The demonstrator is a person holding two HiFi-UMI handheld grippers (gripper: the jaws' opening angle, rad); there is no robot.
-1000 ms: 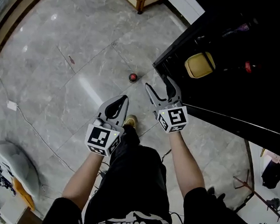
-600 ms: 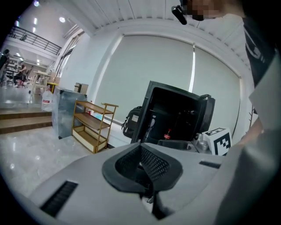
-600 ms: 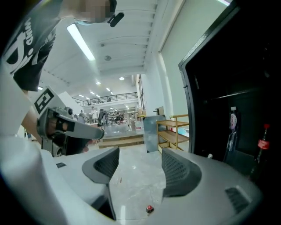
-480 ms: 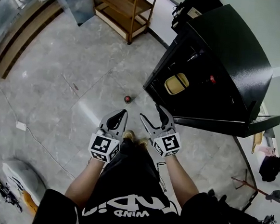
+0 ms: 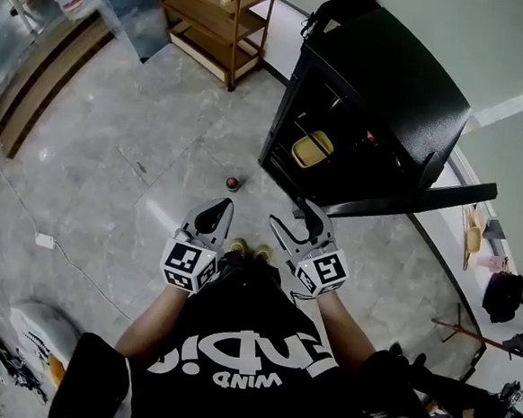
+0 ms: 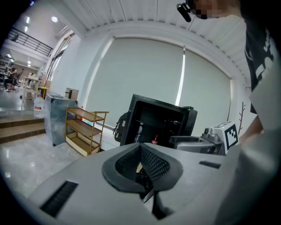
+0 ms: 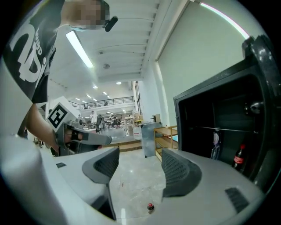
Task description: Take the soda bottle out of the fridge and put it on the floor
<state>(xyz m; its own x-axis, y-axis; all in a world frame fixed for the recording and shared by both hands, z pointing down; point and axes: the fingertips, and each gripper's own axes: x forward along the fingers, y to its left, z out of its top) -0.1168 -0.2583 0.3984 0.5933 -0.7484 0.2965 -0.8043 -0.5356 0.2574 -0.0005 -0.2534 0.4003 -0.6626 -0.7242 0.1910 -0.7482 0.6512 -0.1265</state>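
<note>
Red-capped dark soda bottle [image 5: 233, 184] stands upright on the grey tiled floor [image 5: 113, 147], just before the open black fridge [image 5: 388, 87]. Left gripper [image 5: 225, 204] has jaws together, empty; right gripper [image 5: 290, 214] has jaws apart, empty

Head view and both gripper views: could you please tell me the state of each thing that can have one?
fridge: open.
soda bottle: upright on the floor, capped, apart from both grippers.
second bottle: upright inside the fridge, capped.
left gripper: shut, empty.
right gripper: open, empty.
</note>
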